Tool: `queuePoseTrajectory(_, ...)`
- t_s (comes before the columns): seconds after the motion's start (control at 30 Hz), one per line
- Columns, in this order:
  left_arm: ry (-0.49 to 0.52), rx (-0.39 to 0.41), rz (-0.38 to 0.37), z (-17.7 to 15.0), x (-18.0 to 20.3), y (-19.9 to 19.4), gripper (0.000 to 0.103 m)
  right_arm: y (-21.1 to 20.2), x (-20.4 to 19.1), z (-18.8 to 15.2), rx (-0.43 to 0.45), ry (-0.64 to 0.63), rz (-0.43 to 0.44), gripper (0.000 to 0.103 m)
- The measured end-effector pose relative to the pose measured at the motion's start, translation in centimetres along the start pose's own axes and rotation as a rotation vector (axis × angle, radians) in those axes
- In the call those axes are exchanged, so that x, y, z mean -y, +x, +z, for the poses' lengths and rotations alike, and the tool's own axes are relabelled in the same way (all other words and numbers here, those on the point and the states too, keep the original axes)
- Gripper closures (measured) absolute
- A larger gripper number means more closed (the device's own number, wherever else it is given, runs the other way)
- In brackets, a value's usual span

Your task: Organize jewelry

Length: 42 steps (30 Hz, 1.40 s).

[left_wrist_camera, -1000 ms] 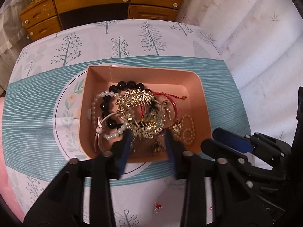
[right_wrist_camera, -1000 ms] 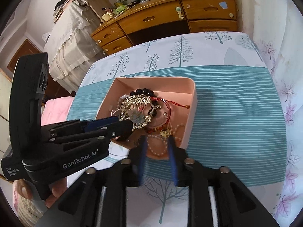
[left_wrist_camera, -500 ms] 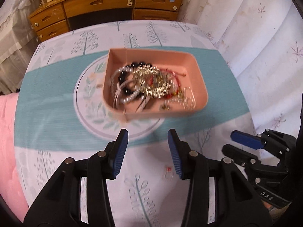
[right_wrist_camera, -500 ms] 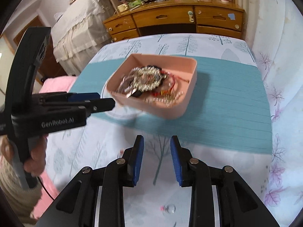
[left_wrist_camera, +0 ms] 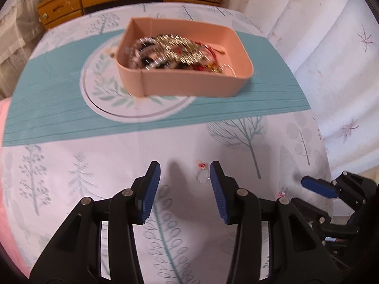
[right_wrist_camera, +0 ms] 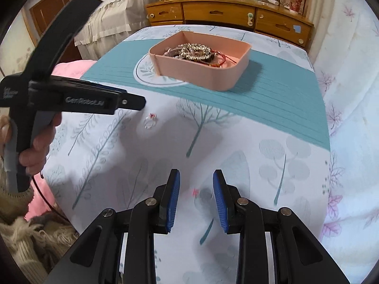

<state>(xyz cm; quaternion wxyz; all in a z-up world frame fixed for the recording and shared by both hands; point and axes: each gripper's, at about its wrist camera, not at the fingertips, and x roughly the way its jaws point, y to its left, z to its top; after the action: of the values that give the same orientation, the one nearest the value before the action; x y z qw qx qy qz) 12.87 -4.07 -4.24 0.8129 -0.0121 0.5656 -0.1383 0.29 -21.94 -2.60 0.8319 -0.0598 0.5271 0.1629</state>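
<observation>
left wrist: left gripper (left_wrist_camera: 184,169) gapes empty above a small red-stoned ring (left_wrist_camera: 201,172) on the tablecloth (left_wrist_camera: 71,165); pink jewelry box (left_wrist_camera: 189,85) well ahead, full | right wrist: right gripper (right_wrist_camera: 196,177) spread wide over a second ring (right_wrist_camera: 201,193) | step: likely collecting stray rings | next: lower, straddle, pinch

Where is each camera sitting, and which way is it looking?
Left wrist: rides the left gripper, looking across the table at the pink box; a small ring lies between its open fingers.
Right wrist: rides the right gripper, facing the same box; the person's left hand shows.
Shared: box, ring, wooden dresser.
</observation>
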Motion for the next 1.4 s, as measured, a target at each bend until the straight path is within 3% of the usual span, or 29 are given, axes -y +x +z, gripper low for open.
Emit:
queuePoseTrajectory(0.2, -0.073, -0.035, -0.011, 0.0, 0.1, 1.4, 0.063, -0.4, -0.1, -2.0, 0.020, 0.008, -0.014, 0.074)
queuePoseTrajectory(0.6, -0.105, -0.063, 0.088, 1.2, 1.9, 2.9, 0.063, 0.3, -0.3, -2.7, 0.025, 0.020, -0.023, 0.074)
queuePoseTrajectory(1.03, -0.106, -0.048, 0.142, 1.6, 2.1, 3.2, 0.085, 0.5, -0.6, -3.0, 0.049, 0.026, -0.027, 0.077)
queuePoseTrajectory(1.27, -0.080, -0.053, 0.139, 1.3, 2.9, 3.2, 0.086, 0.7, -1.0, -3.0, 0.069, 0.011, -0.039, 0.083)
queuePoseTrajectory(1.4, -0.101, -0.059, 0.119, 1.5, 2.8, 3.4, 0.096, 1.2, -1.0, -2.7, 0.071, 0.007, -0.041, 0.088)
